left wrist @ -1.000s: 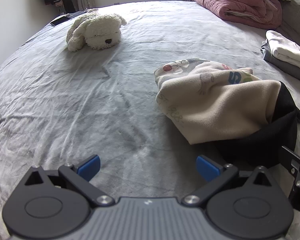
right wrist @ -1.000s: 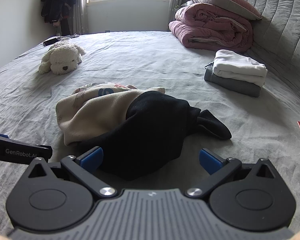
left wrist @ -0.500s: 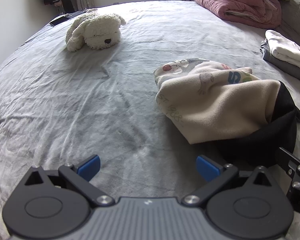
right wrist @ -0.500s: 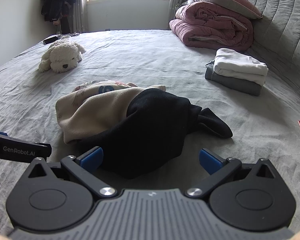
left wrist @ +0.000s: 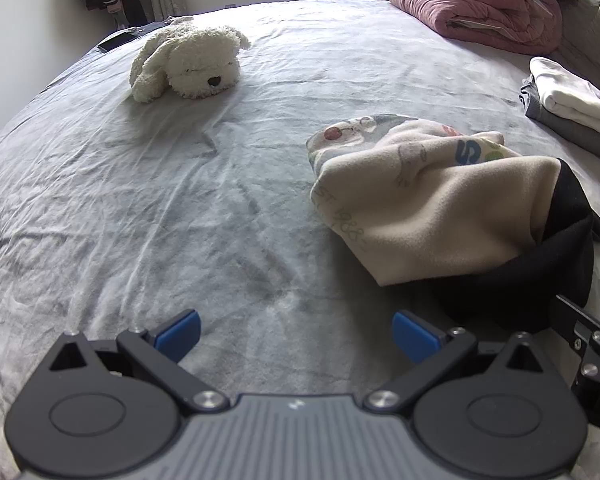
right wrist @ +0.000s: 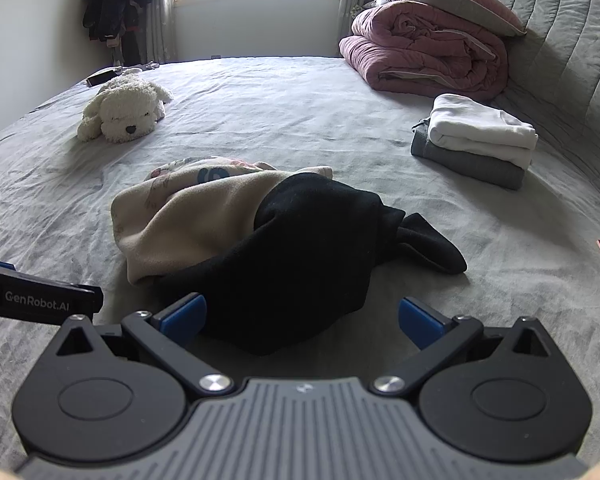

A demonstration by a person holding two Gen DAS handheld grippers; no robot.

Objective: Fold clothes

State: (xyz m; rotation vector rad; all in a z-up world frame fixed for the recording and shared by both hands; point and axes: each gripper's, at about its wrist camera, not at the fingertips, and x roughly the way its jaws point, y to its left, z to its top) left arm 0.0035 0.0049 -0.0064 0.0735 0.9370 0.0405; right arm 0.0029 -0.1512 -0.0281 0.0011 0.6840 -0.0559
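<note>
1. Nothing has moved in the last second: your left gripper (left wrist: 296, 334) and right gripper (right wrist: 302, 318) stay wide open, both empty.
2. Black garment (right wrist: 300, 256) lies crumpled at 12 o'clock, overlapping the cream garment (right wrist: 188, 220) at 11.
3. No fold started yet.

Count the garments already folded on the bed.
2, stacked near the headboard: a white folded garment on top of a grey folded garment. More could be hidden beneath.

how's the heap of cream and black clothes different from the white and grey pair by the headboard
The cream and black heap is crumpled and unfolded; the white and grey stack is neatly folded. The heap sprawls near the open right gripper; the stack sits farther off, by the headboard. Both lie on the grey bed.
</note>
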